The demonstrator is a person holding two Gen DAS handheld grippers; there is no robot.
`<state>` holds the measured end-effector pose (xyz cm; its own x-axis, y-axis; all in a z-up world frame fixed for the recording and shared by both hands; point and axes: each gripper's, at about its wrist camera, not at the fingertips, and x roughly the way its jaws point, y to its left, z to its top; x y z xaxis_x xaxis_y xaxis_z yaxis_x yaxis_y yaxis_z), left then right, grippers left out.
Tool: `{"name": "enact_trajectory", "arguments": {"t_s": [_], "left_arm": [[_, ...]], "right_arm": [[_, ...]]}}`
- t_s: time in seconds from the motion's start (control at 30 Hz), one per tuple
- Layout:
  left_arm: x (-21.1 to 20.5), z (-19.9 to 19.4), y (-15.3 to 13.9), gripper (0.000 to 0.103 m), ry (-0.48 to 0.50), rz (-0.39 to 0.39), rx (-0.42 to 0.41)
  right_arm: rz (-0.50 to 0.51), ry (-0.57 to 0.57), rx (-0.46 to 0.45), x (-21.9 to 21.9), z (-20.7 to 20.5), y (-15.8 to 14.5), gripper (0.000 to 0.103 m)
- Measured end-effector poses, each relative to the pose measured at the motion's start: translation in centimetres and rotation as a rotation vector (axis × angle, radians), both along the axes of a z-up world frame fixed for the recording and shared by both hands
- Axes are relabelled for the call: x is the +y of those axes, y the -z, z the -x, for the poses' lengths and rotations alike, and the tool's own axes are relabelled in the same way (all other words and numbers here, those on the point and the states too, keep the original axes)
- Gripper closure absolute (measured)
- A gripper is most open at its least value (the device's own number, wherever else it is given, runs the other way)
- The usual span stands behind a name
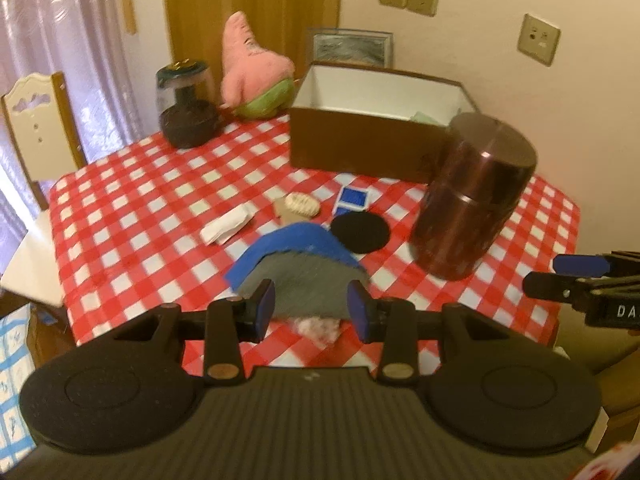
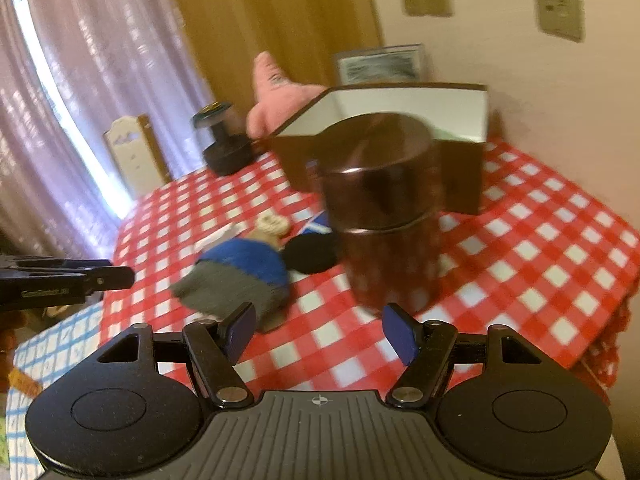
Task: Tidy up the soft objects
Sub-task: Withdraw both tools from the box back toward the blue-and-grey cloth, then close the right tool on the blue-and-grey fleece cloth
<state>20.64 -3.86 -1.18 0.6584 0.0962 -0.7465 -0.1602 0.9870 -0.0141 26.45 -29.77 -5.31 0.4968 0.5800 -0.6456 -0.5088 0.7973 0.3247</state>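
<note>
A blue and grey soft toy lies on the red checked tablecloth, right in front of my left gripper. The left gripper is open, its blue pads on either side of the toy's near end, not closed on it. The toy also shows in the right wrist view, left of my right gripper, which is open and empty above the cloth. A pink plush star stands at the back of the table. An open brown box with a white inside stands behind.
A brown metal canister stands at the right, just ahead of the right gripper. A dark glass jar, a black round pad, a blue card, a white folded cloth and a small beige brush lie around. A chair stands at the left.
</note>
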Motion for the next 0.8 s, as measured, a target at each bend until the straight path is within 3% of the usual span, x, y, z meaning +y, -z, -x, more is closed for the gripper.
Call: {"name": "enact_trajectory", "arguments": {"t_s": [0.37, 0.8], "left_arm": [[3.1, 1.4, 2.3, 0.066, -0.053, -0.019, 0.025], [5.8, -0.6, 5.2, 0.066, -0.092, -0.011, 0.040]], "right_arm": [[0.026, -0.096, -0.007, 6.3, 0.9, 1.7, 0.033], [0.060, -0.143, -0.016, 11.7, -1.8, 4.5, 0.033]]}}
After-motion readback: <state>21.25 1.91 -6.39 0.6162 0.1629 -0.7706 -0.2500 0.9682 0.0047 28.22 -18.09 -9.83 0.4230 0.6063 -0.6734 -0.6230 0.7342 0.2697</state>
